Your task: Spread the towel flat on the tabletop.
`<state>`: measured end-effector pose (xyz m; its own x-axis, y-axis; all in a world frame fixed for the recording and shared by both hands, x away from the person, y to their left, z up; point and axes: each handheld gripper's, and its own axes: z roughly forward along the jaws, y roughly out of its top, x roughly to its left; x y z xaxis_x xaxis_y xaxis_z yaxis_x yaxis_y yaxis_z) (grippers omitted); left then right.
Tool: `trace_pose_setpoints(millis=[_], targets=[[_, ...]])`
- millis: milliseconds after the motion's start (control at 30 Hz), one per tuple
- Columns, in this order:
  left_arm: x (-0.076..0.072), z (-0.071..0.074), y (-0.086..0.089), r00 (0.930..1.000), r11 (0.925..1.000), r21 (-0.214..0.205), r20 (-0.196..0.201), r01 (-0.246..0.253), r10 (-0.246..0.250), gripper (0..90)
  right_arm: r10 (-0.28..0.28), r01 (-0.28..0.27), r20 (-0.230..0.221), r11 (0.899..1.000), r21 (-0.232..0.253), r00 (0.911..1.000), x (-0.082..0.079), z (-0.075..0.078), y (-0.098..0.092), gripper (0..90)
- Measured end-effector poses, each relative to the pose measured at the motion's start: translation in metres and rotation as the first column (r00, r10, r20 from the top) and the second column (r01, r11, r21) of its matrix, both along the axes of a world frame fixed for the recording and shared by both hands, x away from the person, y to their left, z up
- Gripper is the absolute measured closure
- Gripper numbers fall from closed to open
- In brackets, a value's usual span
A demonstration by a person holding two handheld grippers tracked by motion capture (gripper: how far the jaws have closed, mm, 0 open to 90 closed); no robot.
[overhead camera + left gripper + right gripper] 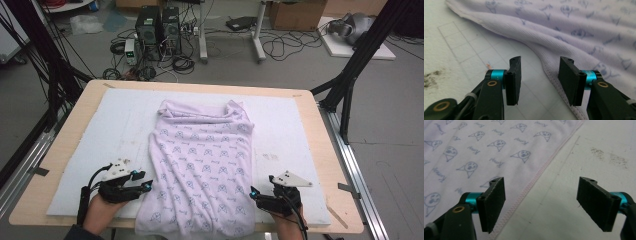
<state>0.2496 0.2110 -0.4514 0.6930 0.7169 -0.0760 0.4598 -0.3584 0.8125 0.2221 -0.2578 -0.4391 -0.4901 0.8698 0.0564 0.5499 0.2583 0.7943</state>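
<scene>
Two grippers, left (145, 181) and right (254, 193), jaws apart, empty | cloth (200, 165) flat mid-table between them | risk: pads may close beside the hem, pinching only the mat (90, 150).

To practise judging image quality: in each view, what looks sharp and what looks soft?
High view: even light, slightly soft overall. Left gripper view: jaws crisp, garment blurs toward the top. Right gripper view: the printed garment and its stitched hem stay clear, and the mat shows dark smudges.
</scene>
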Motion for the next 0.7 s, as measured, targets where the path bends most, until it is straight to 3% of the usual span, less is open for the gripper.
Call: trace_pose_setpoints(millis=[67, 200, 267, 333, 533, 700], targets=[[-0.001, 0.000, -0.004, 1.0000, 0.9997, 0.025, -0.006, 0.004, -0.004, 56.8, 0.010, -0.010, -0.002, 1.000, -0.005, 0.9999, 0.001, 0.000, 0.003, 24.7], [-0.002, 0.000, -0.007, 1.0000, 0.9996, 0.028, -0.005, -0.008, 0.008, 56.8, 0.013, -0.013, -0.002, 1.000, -0.013, 0.9999, 0.003, -0.001, 0.009, 24.8], [-0.004, 0.000, -0.010, 0.9999, 0.9994, 0.032, 0.013, 0.010, -0.011, 58.3, 0.023, -0.023, -0.007, 1.000, -0.014, 0.9997, 0.004, -0.001, 0.011, 24.8], [-0.008, 0.000, -0.015, 0.9985, 0.9969, 0.071, 0.041, 0.034, -0.037, 63.7, 0.031, -0.031, -0.005, 0.999, -0.018, 0.9995, 0.006, -0.002, 0.012, 24.8], [-0.012, -0.001, -0.022, 0.9958, 0.9949, 0.067, 0.047, 0.075, -0.078, 79.1, 0.039, -0.039, -0.012, 0.999, -0.019, 0.9992, 0.009, -0.003, 0.014, 26.5], [-0.014, -0.001, -0.023, 0.9965, 0.9963, 0.057, 0.049, 0.065, -0.068, 82.7, 0.060, -0.060, -0.015, 0.998, -0.019, 0.9981, 0.009, -0.002, 0.019, 29.8]])
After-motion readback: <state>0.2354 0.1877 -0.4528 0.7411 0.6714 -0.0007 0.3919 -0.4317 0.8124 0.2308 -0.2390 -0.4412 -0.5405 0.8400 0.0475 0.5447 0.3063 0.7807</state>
